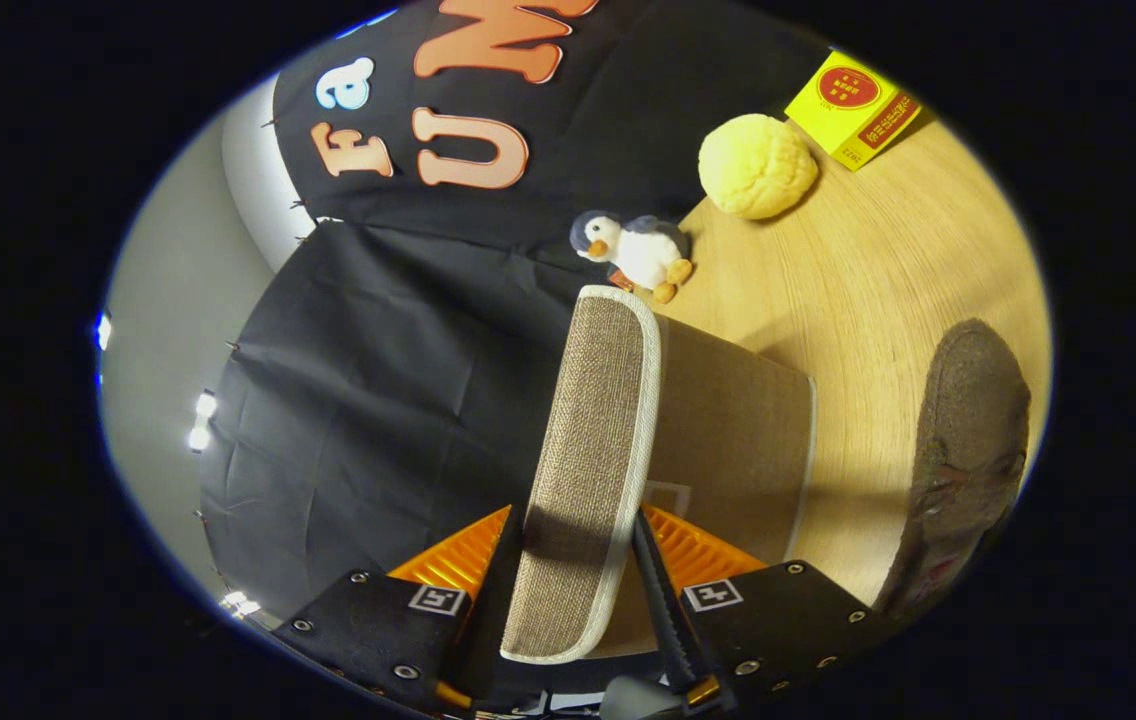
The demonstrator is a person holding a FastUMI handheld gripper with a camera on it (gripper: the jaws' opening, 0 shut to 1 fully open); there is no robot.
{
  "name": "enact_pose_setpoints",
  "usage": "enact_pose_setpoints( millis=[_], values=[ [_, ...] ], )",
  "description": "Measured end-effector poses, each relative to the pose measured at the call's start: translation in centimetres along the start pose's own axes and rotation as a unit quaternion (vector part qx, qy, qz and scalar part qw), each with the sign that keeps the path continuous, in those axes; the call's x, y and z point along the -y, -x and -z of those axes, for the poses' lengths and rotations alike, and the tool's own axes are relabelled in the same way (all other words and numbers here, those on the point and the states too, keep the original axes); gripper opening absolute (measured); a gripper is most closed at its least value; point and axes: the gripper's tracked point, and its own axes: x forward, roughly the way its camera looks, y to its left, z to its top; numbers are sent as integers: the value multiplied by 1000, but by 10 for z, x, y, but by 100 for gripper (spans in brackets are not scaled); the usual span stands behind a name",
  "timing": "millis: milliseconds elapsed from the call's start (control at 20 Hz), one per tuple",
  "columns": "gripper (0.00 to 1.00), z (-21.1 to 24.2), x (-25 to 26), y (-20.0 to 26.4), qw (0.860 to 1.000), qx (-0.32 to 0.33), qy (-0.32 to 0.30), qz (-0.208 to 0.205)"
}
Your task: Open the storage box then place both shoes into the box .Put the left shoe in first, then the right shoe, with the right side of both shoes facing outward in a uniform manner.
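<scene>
Woven beige lid of the storage box, raised on edge between the claw fingers, both pressed against it. Box body just behind the lid, resting on wooden table. Brown shoe off to the right. Farther ahead: penguin plush, yellow sponge ball, yellow carton.

A small plush penguin is seen lying on the wooden table, close against the black cloth wall; a round yellow sponge-like ball is set just beyond it; a yellow carton is placed near the ball.
</scene>
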Motion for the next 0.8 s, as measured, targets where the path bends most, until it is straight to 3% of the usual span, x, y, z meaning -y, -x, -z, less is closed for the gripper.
enact_pose_setpoints(
  millis=[150, 250, 550, 800],
  values=[
    [42, -12, -22, 4, 1000, 17, 14, -13],
    [33, -16, -34, 4, 999, 24, 15, -19],
    [17, -26, -89, -4, 998, 40, 14, -50],
    [14, -22, -133, -29, 997, 26, 34, -69]
  ],
)
